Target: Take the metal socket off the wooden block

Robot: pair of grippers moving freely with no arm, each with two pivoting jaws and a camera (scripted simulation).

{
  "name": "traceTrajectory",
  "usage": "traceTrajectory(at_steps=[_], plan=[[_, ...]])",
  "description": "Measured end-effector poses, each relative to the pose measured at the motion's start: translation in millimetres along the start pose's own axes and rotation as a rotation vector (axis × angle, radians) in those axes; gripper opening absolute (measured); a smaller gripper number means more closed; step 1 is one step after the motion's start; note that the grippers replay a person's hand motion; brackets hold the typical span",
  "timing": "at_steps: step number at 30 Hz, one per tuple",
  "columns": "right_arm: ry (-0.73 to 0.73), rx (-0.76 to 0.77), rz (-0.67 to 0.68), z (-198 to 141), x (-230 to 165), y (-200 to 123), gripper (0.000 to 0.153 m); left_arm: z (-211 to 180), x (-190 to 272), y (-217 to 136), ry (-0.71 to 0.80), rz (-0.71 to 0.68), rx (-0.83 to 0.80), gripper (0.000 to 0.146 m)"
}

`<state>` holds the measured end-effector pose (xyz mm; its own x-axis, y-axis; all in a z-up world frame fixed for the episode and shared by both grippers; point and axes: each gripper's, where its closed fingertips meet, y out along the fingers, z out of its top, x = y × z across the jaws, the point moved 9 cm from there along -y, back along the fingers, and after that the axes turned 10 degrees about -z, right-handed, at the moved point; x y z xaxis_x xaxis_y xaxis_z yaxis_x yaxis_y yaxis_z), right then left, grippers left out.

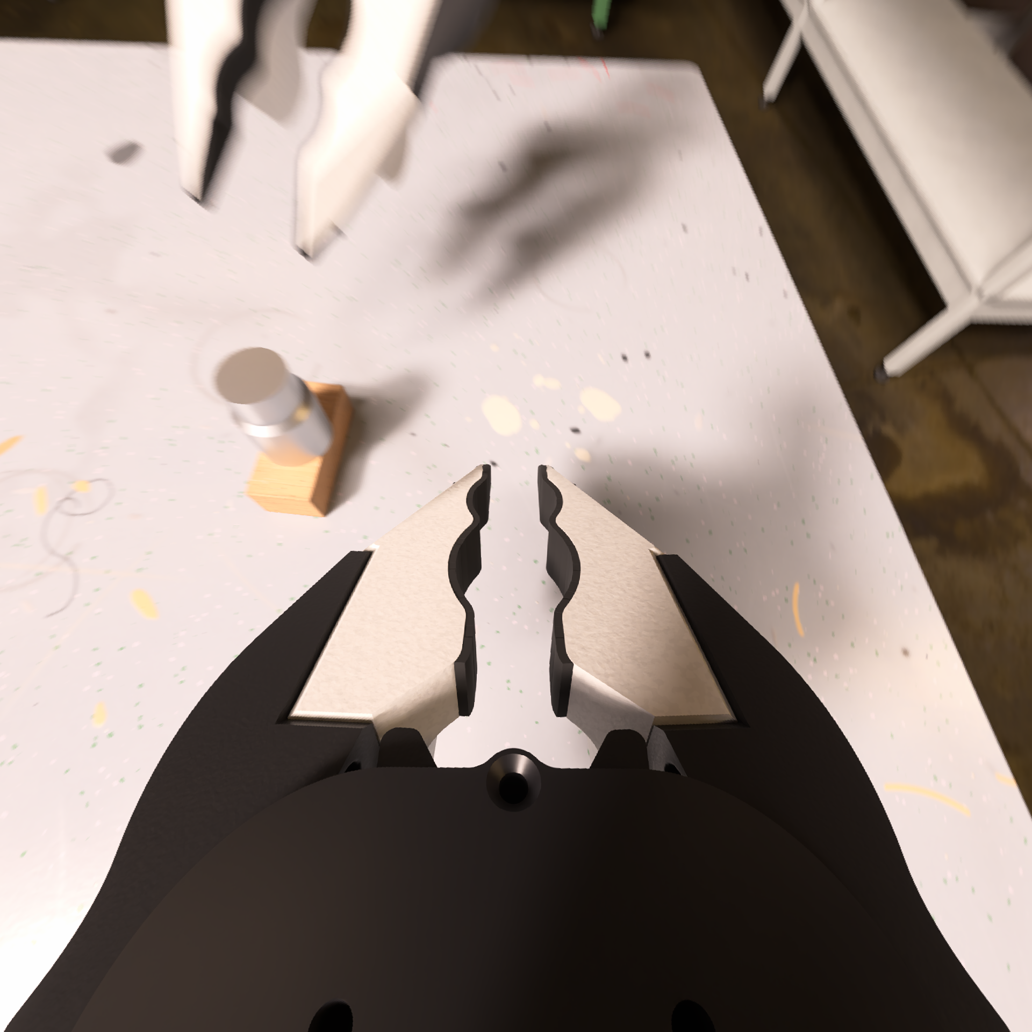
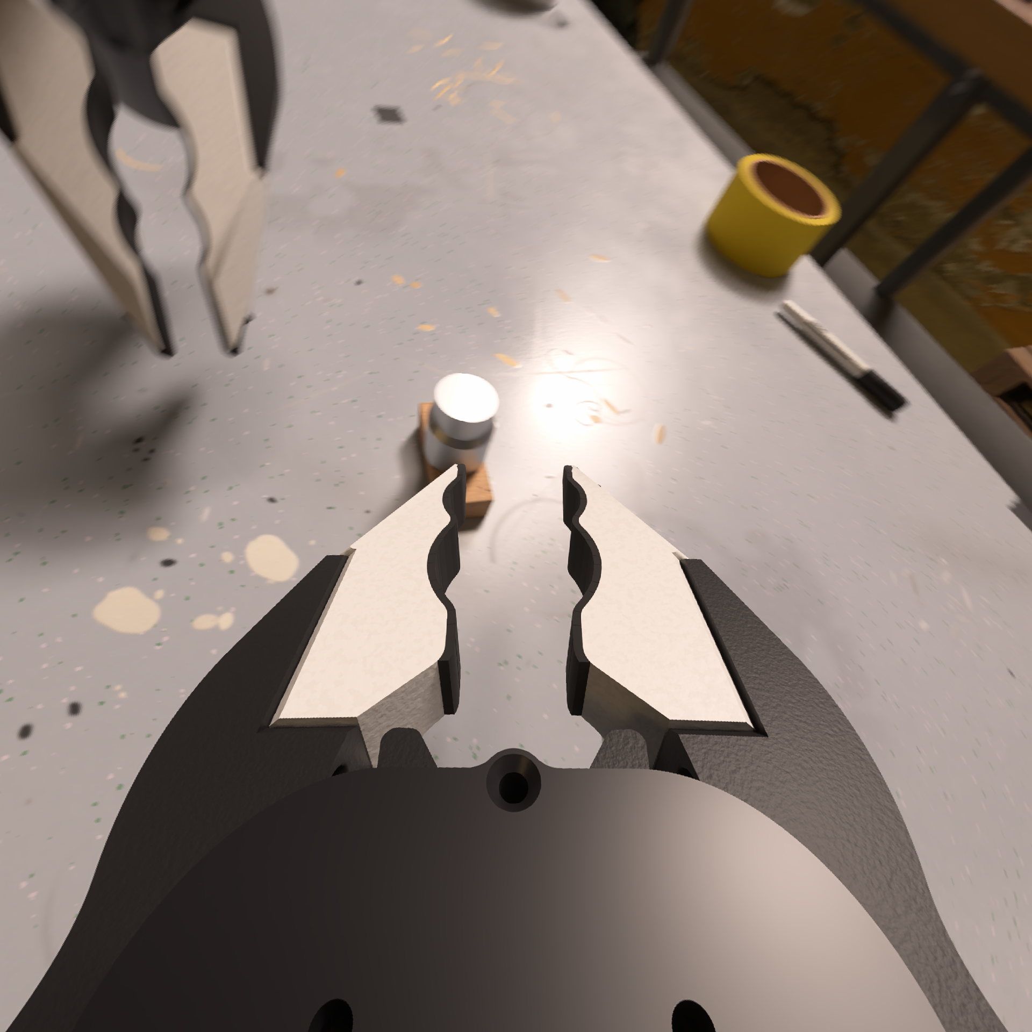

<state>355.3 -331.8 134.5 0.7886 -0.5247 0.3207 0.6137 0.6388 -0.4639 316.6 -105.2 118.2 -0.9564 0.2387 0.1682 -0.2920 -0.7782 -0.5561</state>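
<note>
A: What is shown in the left wrist view?

B: The left hand-held gripper (image 1: 514,474) is seen at lower centre, its jaws slightly parted and nothing held. The metal socket (image 1: 273,407) is stood on the wooden block (image 1: 304,474) at centre left, on the paint-flecked bench (image 1: 642,335). The right hand-held gripper (image 1: 251,226) is blurred at upper left, above the bench.

A: And in the right wrist view?

B: The right hand-held gripper is seen partly opened and empty, its left fingertip overlapping the block in the frame. The socket is placed at centre, upright on the block. A yellow tape roll (image 2: 773,215) and a marker (image 2: 840,354) are laid at upper right.
</note>
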Motion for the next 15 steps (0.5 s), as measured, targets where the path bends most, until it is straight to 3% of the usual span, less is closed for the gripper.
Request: traceTrajectory(at_steps=[3, 8, 12, 15], plan=[[-0.101, -0.094, 0.084, 12.8, -17.7, 20.3, 0.037, 2.3, -12.1, -15.6, -0.051, 0.105, 0.103, 0.020], [-0.176, -0.280, 0.209, 23.5, -19.4, 58.7, 0.046, -6.7, -32.8, -24.6, -0.149, 0.300, 0.106, 0.023], [-0.123, -0.308, 0.290, 24.2, -14.3, 68.0, 0.033, -13.7, -38.4, -19.8, -0.167, 0.353, 0.023, 0.028], [-0.221, -0.236, 0.299, 21.8, -24.8, 55.9, 0.033, -14.0, -38.1, -13.0, -0.152, 0.340, -0.016, 0.032]])
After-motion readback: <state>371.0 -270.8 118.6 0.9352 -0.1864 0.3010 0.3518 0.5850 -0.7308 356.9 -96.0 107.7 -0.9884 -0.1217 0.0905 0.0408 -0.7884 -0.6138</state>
